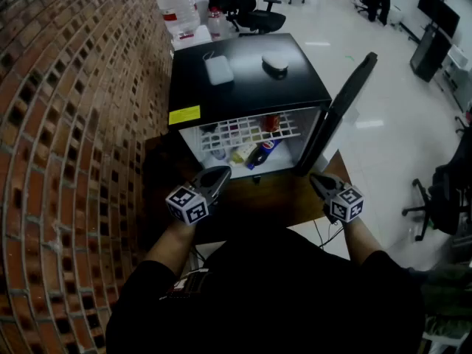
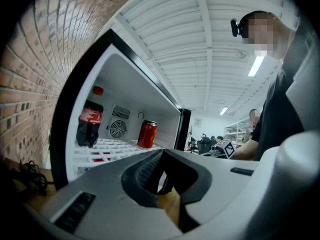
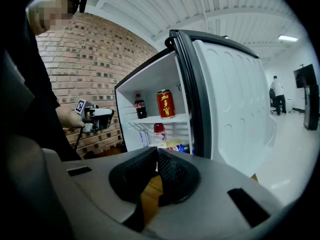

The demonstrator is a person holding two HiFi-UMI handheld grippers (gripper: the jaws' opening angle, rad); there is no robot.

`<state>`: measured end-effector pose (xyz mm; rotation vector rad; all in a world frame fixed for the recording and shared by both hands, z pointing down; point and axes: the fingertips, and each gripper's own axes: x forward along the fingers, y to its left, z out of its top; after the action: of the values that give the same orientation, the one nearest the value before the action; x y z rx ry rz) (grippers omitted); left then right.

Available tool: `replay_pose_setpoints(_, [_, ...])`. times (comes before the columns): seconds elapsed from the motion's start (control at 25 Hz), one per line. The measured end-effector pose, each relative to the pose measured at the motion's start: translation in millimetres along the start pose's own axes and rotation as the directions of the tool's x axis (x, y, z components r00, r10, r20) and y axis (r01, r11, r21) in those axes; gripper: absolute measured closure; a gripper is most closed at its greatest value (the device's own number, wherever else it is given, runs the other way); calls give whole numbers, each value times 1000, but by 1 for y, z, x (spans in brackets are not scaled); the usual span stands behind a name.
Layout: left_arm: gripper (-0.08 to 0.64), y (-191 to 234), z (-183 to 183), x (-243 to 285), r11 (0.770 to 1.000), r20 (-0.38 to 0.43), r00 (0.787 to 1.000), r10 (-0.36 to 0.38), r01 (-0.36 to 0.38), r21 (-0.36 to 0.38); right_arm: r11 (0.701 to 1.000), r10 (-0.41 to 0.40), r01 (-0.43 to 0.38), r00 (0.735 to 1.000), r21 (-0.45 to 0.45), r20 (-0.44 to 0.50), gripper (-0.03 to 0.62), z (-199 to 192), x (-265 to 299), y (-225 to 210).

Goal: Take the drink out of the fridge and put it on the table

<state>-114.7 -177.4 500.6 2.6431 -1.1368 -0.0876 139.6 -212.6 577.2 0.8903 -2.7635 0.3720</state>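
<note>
The fridge (image 1: 243, 87) stands on the table (image 1: 276, 198) with its door (image 1: 343, 109) swung open to the right. On its upper shelf a red can (image 3: 165, 104) stands upright beside a cola bottle (image 3: 140, 106), and other drinks (image 1: 258, 153) lie on the fridge floor below. Both tongs hover just in front of the fridge, clear of it: the left gripper (image 1: 219, 172) before its left half, the right gripper (image 1: 313, 178) near the door's lower edge, each with jaws pressed together on nothing.
</note>
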Motion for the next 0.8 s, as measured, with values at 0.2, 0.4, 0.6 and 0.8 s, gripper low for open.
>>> replay_pose_setpoints(0.2, [560, 21, 24, 59, 999, -6, 1000, 19, -18, 38, 1000, -17, 17, 1000, 17, 2, 572, -3, -15, 0])
replay_pose_setpoints(0.4, [329, 39, 34, 125, 997, -18, 998, 54, -53, 64, 997, -72, 71, 997, 42, 2, 572, -12, -49, -11])
replay_pose_setpoints(0.6, [132, 45, 33, 188, 989, -56, 996, 66, -58, 133, 986, -149, 150, 989, 77, -15, 572, -28, -88, -25])
replay_pose_setpoints(0.8, [100, 48, 32, 233, 985, -75, 994, 80, -67, 157, 972, -213, 214, 977, 96, -20, 572, -38, -123, -38])
